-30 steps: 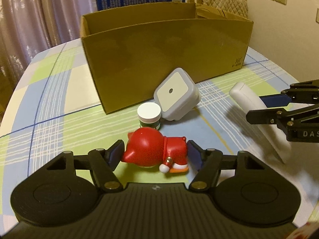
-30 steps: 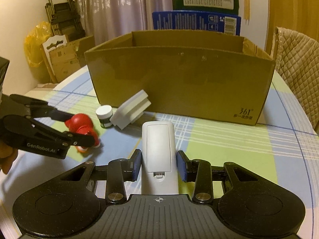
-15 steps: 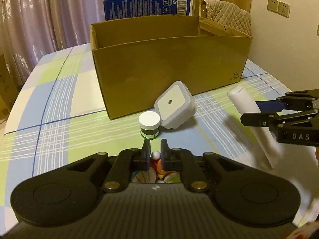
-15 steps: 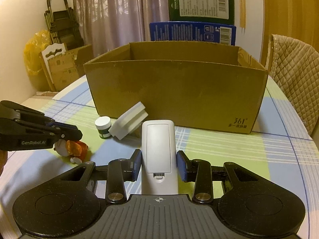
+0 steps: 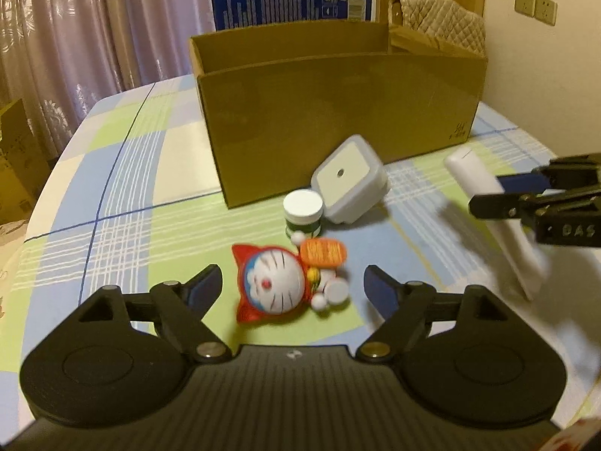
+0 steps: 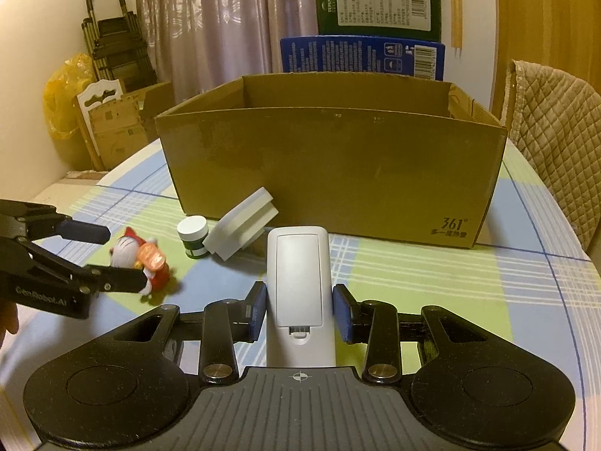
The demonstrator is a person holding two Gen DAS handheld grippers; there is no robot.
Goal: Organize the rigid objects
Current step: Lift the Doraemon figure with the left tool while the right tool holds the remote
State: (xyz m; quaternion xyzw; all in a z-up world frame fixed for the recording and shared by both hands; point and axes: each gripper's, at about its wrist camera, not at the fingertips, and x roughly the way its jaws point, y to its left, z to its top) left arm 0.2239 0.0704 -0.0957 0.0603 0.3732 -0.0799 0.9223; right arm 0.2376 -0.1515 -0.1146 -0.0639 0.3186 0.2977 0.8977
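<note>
A red and white cat figurine (image 5: 285, 283) lies face up on the checked tablecloth, between the fingers of my open left gripper (image 5: 292, 285), which do not touch it. It also shows in the right wrist view (image 6: 141, 259). My right gripper (image 6: 299, 310) is shut on a white remote control (image 6: 299, 285), also seen in the left wrist view (image 5: 488, 210), held above the table. An open cardboard box (image 6: 330, 158) stands behind. A small white-lidded green jar (image 5: 303, 212) and a grey-white square device (image 5: 347, 184) lean near the box front.
A quilted chair (image 6: 552, 143) stands at the table's right. Blue and green cartons (image 6: 360, 52) stand behind the box. Folded cardboard and a yellow bag (image 6: 64, 105) sit off the table's left side. The table edge (image 5: 41, 203) curves on the left.
My left gripper shut, then opened wide; the figurine now lies face up between its fingers. The right gripper has kept hold of the remote and stayed about level.
</note>
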